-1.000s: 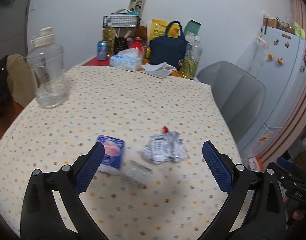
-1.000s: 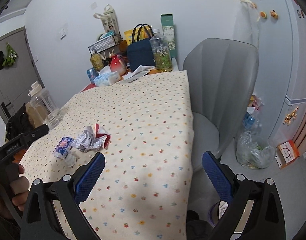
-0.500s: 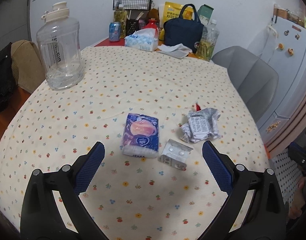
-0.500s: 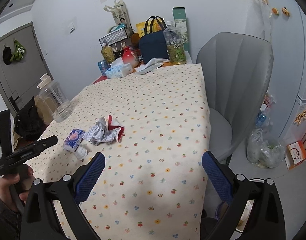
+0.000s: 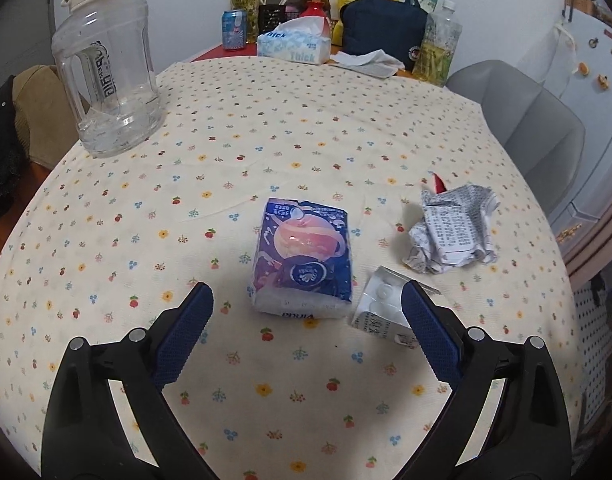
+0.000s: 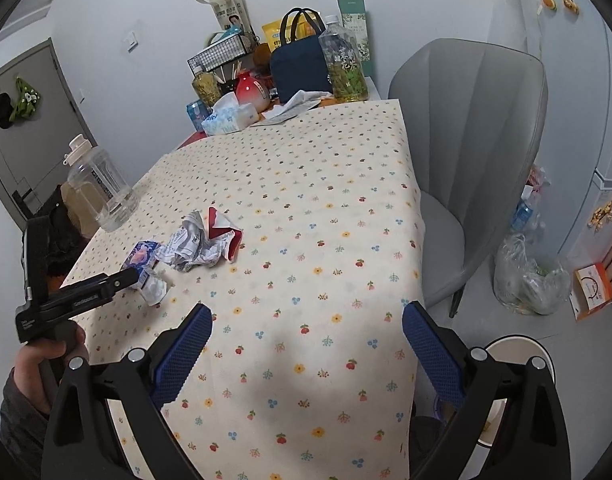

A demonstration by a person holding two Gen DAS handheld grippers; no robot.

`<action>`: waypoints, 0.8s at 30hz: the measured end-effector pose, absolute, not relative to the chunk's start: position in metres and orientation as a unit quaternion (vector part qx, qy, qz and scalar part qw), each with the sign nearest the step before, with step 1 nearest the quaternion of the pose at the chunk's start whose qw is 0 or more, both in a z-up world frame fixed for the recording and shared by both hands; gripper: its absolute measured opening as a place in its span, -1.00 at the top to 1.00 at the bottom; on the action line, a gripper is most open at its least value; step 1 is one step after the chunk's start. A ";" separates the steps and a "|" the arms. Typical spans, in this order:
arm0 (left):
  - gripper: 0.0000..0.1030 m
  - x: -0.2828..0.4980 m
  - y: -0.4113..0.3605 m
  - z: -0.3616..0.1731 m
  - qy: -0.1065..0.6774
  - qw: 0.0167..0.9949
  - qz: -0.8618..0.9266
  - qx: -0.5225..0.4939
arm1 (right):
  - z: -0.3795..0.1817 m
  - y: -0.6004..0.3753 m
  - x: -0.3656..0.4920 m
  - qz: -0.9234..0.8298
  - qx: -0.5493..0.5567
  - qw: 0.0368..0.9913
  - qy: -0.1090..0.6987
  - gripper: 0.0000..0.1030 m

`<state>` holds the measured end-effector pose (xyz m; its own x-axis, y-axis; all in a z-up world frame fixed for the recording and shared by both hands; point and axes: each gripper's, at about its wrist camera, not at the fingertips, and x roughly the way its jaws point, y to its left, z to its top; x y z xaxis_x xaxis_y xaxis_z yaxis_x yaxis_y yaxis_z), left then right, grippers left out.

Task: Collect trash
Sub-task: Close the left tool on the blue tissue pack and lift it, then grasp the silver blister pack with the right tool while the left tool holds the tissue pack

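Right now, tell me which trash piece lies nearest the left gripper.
The small blister pack, right beside the left gripper's right finger; the crumpled paper lies farther off.

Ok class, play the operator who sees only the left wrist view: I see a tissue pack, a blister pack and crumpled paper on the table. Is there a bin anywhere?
Observer: Yes. The right wrist view shows what looks like a white bin on the floor, off the table's right edge near the grey chair.
Operator: Is the right gripper carrying anything?
Observer: No. The right gripper hangs over the table's near end, jaws open and empty.
Operator: Anything else on the floor?
Observer: A stuffed clear plastic bag sits beyond the chair.
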<state>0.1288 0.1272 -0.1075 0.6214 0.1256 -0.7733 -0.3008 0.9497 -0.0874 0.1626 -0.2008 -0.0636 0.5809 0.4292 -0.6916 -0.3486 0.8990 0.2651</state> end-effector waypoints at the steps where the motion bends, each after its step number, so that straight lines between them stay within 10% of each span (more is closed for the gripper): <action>1: -0.82 0.130 0.128 -0.109 0.419 0.893 0.121 -0.106 | -0.064 -0.201 0.163 0.220 0.049 0.887 0.403 -0.82; 6: -0.68 0.141 0.132 -0.120 0.434 0.885 0.130 -0.108 | -0.062 -0.198 0.163 0.226 0.045 0.884 0.406 -0.82; 13: 0.25 0.132 0.140 -0.115 0.427 0.885 0.145 -0.116 | -0.064 -0.180 0.167 0.245 0.030 0.877 0.413 -0.80; 24: 0.29 0.096 0.166 -0.091 0.396 0.897 0.152 -0.126 | -0.072 -0.107 0.167 0.327 -0.011 0.843 0.427 -0.66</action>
<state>0.0959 0.1665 -0.0914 0.6401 0.1733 -0.7485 -0.3732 0.9217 -0.1058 0.1666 -0.1070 -0.0721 0.4220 0.5412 -0.7274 -0.5603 0.7864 0.2600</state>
